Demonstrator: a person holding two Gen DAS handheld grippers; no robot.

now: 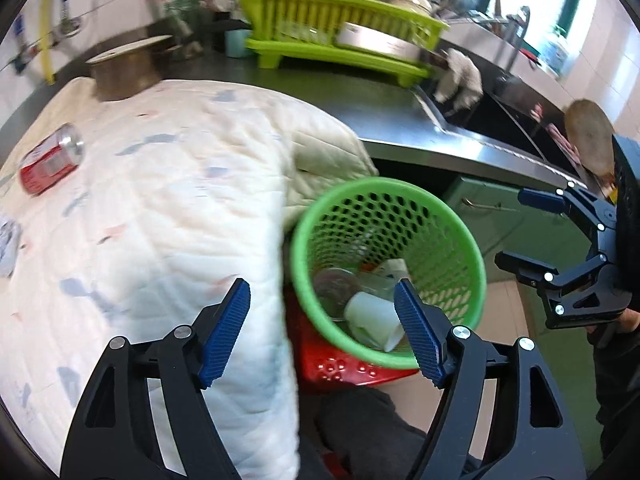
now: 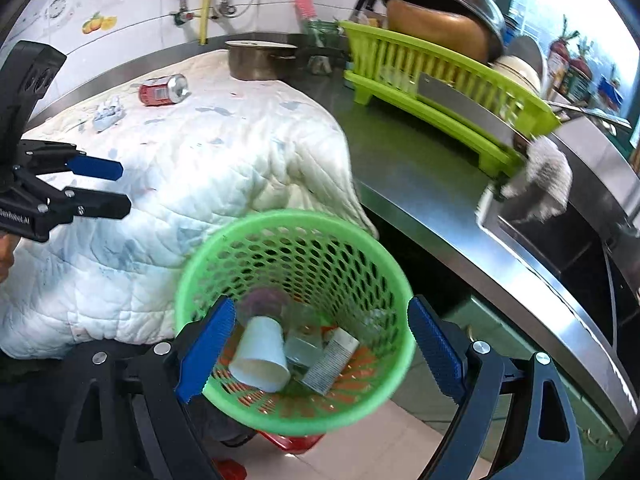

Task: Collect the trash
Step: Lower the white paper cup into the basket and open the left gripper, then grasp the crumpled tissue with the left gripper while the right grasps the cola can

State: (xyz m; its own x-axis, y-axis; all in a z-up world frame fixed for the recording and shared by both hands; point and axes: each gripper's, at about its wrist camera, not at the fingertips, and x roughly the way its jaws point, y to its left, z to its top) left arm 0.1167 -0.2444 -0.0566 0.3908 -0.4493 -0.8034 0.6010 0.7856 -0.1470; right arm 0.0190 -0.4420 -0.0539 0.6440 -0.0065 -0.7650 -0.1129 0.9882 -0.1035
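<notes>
A green mesh basket (image 1: 440,248) (image 2: 320,248) stands below the counter's edge and holds a white paper cup (image 1: 372,316) (image 2: 260,352), a tube (image 2: 332,360) and some clear plastic. My left gripper (image 1: 322,286) (image 2: 124,187) hangs open and empty over the cloth's edge, beside the basket. My right gripper (image 2: 322,304) (image 1: 509,227) is open and empty just above the basket's mouth. On the white quilted cloth (image 1: 160,200) (image 2: 180,168) lie a red drink can (image 1: 50,160) (image 2: 164,89) on its side and a crumpled paper (image 1: 8,244) (image 2: 108,112).
The basket rests on a red stool (image 1: 348,368) (image 2: 292,442). Behind it on the steel counter are a metal pot (image 1: 124,68) (image 2: 260,60) and a lime dish rack (image 1: 340,28) (image 2: 440,84). A white rag (image 1: 460,80) (image 2: 548,184) hangs at the sink (image 1: 500,120) (image 2: 560,240).
</notes>
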